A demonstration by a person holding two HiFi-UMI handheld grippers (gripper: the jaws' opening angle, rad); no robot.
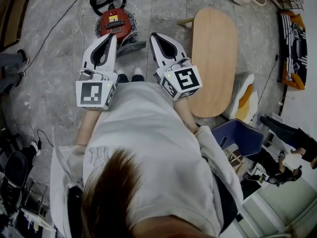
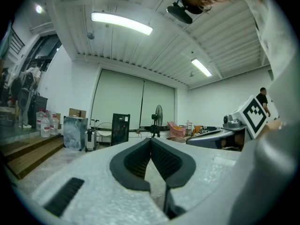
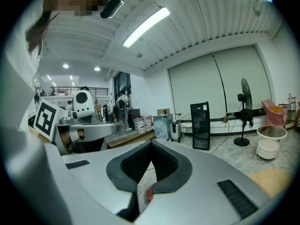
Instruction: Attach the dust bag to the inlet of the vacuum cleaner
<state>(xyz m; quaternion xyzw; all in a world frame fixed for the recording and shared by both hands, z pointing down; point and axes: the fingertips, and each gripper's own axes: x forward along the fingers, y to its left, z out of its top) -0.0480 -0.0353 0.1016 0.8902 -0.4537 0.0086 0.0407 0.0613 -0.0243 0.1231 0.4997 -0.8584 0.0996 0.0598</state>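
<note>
From the head view, the left tongs (image 1: 113, 35) and the right tongs (image 1: 153, 35) sit side by side in front of the person, both pressed together with nothing between them. Each gripper view shows the same: ribbed pads meeting at the tips. The round red vacuum cleaner (image 1: 116, 23) stands on the grey marbled floor (image 1: 54, 68) at 12 o'clock of the left tongs, just beyond its tips. A grey flat piece (image 1: 132, 47) lies at the cleaner's 5 o'clock; whether it is the dust bag I cannot tell. An oval pale wooden tabletop (image 1: 214, 58) lies at 3 o'clock of the right tongs.
</note>
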